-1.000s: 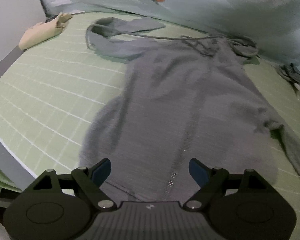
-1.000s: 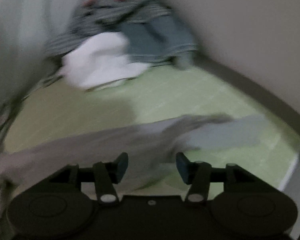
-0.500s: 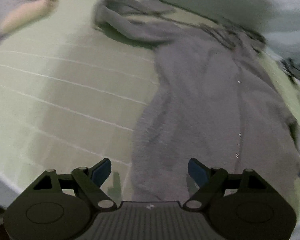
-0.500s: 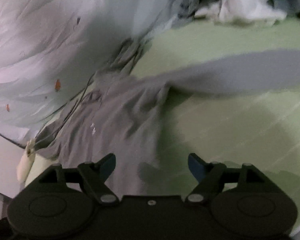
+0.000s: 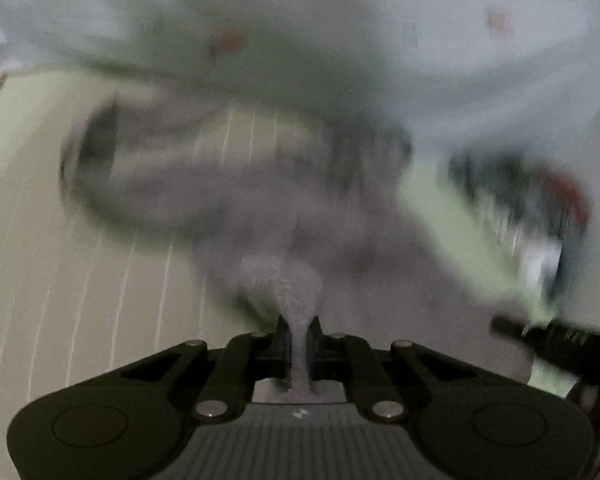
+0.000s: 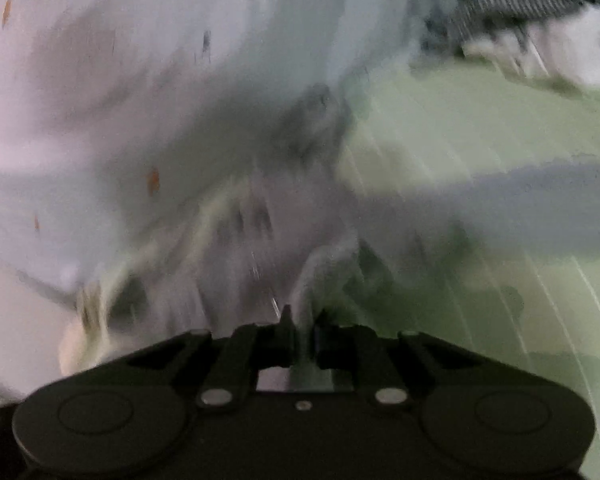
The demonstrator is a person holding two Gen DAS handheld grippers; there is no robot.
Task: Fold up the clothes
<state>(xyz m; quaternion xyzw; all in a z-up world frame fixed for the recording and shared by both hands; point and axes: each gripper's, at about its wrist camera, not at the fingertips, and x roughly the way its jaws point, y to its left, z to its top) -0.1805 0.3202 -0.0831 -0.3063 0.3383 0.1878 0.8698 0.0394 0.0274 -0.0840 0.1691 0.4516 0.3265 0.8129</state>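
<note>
Green gridded mat [image 5: 100, 280]: grey hoodie [image 5: 284, 216] spread on it, its hem pinched between closed left gripper [image 5: 299, 344] and closed right gripper [image 6: 302, 336], both previously held open above.

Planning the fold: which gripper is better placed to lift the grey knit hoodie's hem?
Neither clearly: the left gripper and right gripper are each shut on the grey knit hoodie. Left's pinch is sharper; the right view is blurred.

My left gripper [image 5: 299, 344] has a black body with two round discs, silver screws, blue pads and a ribbed grey middle part with a small white mark. My right gripper [image 6: 302, 332] looks similar, all black.
</note>
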